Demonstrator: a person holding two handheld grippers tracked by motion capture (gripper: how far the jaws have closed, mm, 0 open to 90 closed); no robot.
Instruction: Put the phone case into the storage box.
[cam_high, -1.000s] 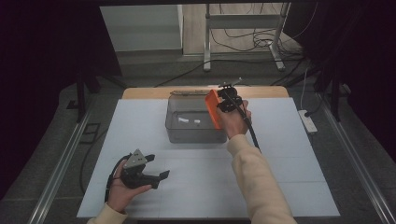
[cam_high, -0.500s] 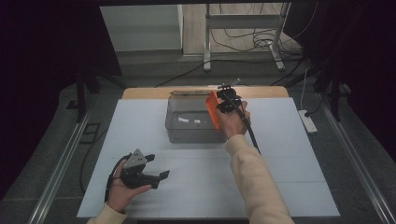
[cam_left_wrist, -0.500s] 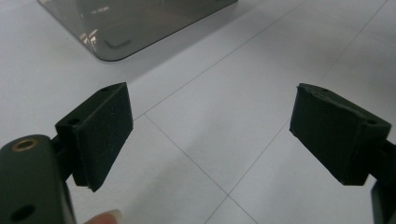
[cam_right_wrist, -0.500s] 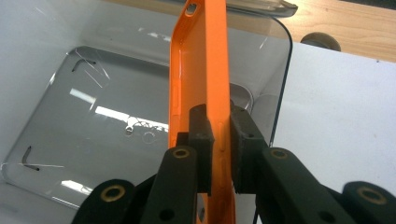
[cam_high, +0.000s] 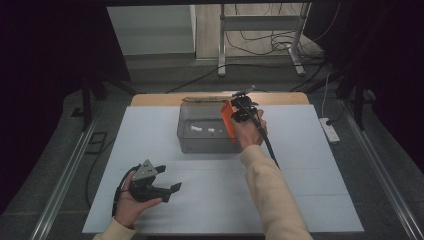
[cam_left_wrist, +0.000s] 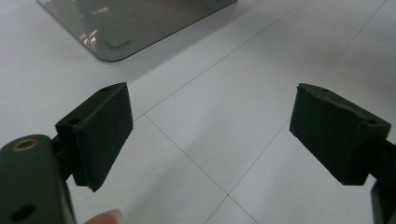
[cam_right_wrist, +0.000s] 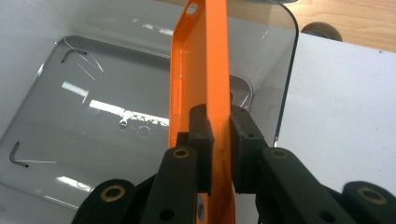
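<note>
High view: right gripper (cam_high: 239, 111) over bin (cam_high: 205, 133).

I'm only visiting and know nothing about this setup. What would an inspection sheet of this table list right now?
Surface: white table, wooden strip along the far edge.
Job's things: clear grey bin at centre back; orange phone case held edge-up over its right side.
Clutter: small white bits inside the bin; cannot tell what.
Grippers: right gripper shut on the case; left gripper open, resting in the hand at front left.
Cables: black cable trails from the right gripper.
Surroundings: power strip beside the table, metal stand and floor wires behind.
</note>
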